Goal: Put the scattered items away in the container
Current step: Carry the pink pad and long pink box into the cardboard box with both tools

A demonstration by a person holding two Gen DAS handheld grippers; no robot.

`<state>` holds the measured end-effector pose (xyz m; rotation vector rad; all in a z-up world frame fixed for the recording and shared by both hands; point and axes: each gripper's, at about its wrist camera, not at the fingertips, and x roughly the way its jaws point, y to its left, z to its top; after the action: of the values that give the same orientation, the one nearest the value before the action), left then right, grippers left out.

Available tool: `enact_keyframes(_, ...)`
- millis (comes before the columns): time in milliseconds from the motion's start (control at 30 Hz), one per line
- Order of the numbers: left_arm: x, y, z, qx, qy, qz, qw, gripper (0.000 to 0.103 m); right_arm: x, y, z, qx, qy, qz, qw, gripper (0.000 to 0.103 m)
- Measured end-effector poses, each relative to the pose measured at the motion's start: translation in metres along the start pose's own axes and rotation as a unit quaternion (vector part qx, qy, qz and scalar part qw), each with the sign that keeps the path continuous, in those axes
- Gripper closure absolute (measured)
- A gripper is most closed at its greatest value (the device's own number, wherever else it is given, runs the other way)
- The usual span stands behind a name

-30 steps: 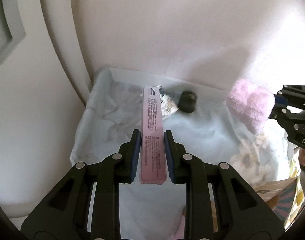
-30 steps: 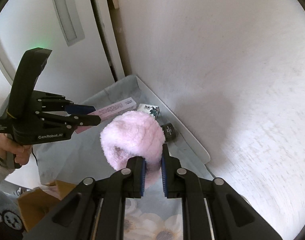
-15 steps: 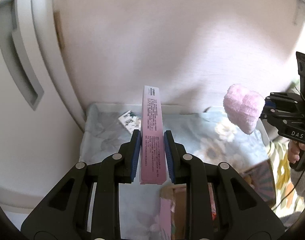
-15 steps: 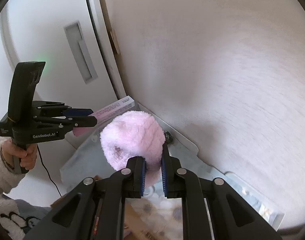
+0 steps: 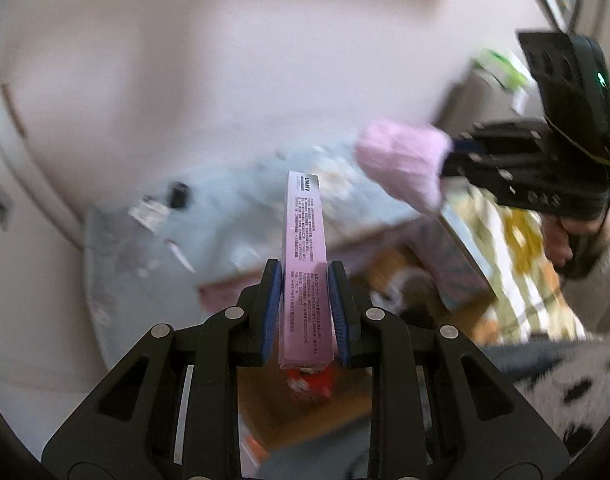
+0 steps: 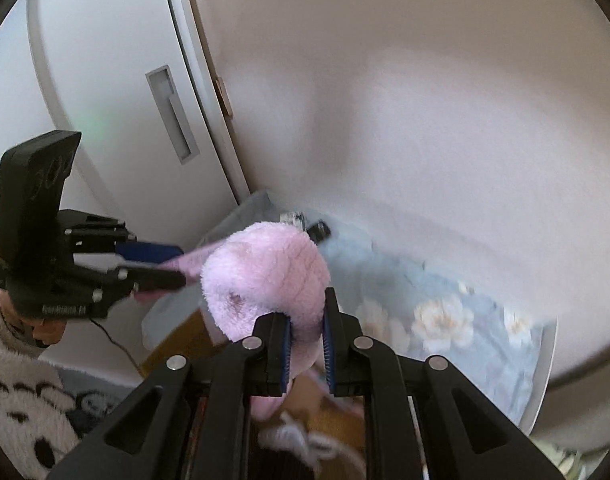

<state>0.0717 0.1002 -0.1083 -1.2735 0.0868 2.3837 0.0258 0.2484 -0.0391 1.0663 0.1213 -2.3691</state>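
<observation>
we've lifted both items off the cloth [image 5: 117,264] — left gripper [image 5: 305,292] clamped on the pink box [image 5: 305,256], right gripper [image 6: 307,344] clamped on the fluffy pink pouf [image 6: 265,276]. now we're over the cardboard box [image 5: 389,268] — dropping looks next.

Left wrist view: motion blur smears bench cloth [image 5: 233,216], small dark item [image 5: 179,196] and white packet [image 5: 149,211]; identities unreadable. Pink box [image 5: 305,276] lower end hides red object [image 5: 311,380]. Right wrist view: fluffy pink item [image 6: 265,280] covers box tip.
</observation>
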Motion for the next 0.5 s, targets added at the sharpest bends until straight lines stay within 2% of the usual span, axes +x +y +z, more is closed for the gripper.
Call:
enact_keyframes(100,0.009,-0.012,-0.010,0.006,0.033,-0.022,0.9992,0.082,-0.008,0.002,-0.024,0.015,0.015,-0.009,1.000,0.090)
enact_keyframes(200,0.039,-0.012,-0.024,0.010,0.062,-0.027,0.9976,0.082,-0.006,0.001,-0.049,0.042,0.036,-0.012,0.998,0.090)
enact_keyframes(467,0.079,-0.009,-0.038,-0.005,0.111,-0.020,0.9936,0.081,0.008,-0.001,-0.084,0.065,0.079,-0.009,0.995,0.090)
enact_keyframes(500,0.083,-0.007,-0.038,-0.011,0.119,-0.013,0.9928,0.076,0.010,0.000,-0.085,0.064,0.082,-0.009,0.994,0.090)
